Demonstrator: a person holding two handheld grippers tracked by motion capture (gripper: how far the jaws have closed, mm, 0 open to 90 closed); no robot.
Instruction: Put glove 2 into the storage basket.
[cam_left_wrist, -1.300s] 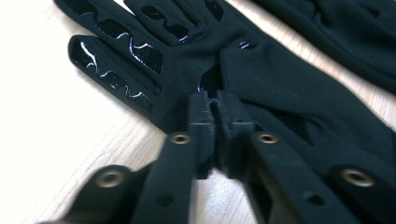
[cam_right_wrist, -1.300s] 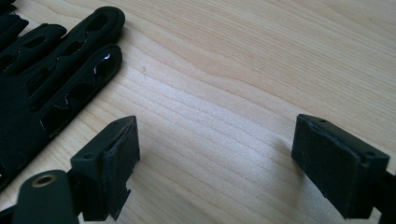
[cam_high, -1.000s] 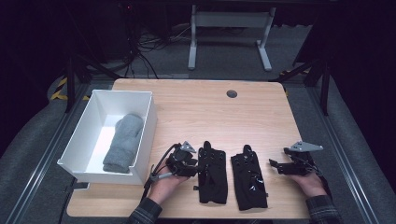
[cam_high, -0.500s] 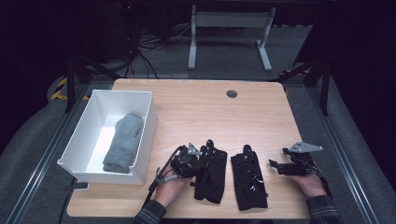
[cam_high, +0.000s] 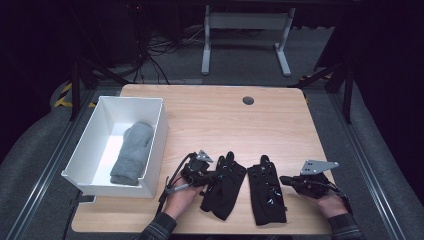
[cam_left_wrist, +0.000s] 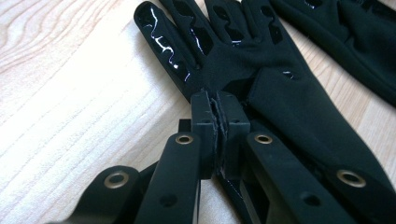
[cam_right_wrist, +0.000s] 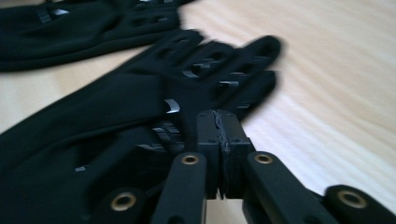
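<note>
Two black gloves lie flat near the table's front edge, the left glove and the right glove. My left gripper lies at the left glove's left side. Its jaws have just been closing and are now shut, pinching a fold of the glove at the tips. My right gripper sits at the right glove's right edge. Its jaws have also just been closing and now meet over that glove's edge. The blur hides whether fabric is caught there.
A white bin stands at the table's left with a grey mitten lying in it. A small round grommet sits near the far edge. Bare wood stretches behind the gloves.
Both grippers' jaws have gone from open to shut. The right gripper has moved left to the right glove's edge. The left hand has kept its place.
</note>
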